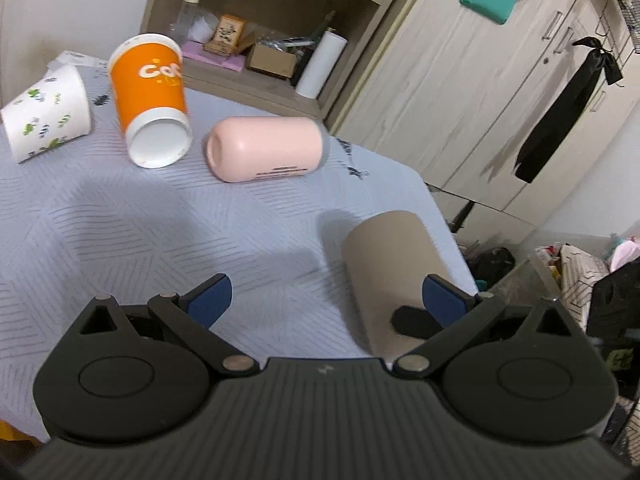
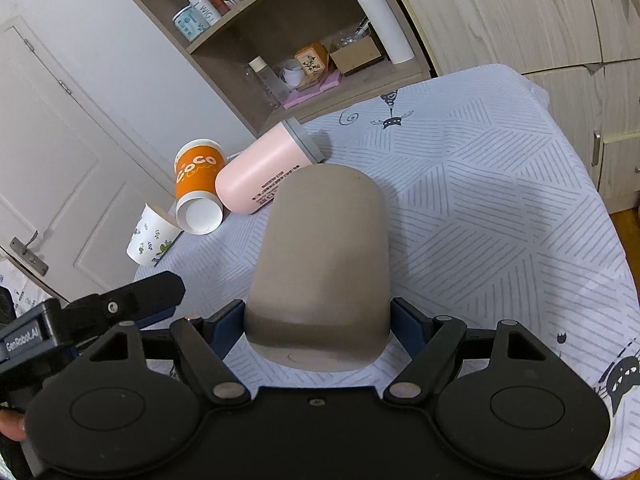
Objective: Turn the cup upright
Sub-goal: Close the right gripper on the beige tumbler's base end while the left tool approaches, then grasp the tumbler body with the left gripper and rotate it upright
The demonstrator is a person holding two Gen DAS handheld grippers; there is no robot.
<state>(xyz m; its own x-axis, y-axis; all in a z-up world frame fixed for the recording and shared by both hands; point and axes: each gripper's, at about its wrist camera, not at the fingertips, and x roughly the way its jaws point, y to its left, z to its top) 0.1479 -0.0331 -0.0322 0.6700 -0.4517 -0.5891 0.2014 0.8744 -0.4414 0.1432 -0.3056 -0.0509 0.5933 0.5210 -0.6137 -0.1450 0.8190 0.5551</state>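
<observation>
A taupe cup (image 2: 324, 256) lies on its side on the light blue patterned tablecloth (image 2: 500, 200), base toward the camera. My right gripper (image 2: 318, 330) has its blue pads against both sides of the cup near its base. In the left wrist view the same cup (image 1: 388, 264) lies at the right, with a right gripper finger (image 1: 412, 322) dark against it. My left gripper (image 1: 326, 300) is open and empty, hovering above the cloth beside the cup.
A pink tumbler (image 1: 266, 148) with a grey lid, an orange paper cup (image 1: 150, 100) and a white floral paper cup (image 1: 46, 114) lie on their sides at the far side. A shelf unit (image 1: 280, 40) and wardrobe (image 1: 500, 80) stand behind. The table edge (image 1: 452, 232) runs at the right.
</observation>
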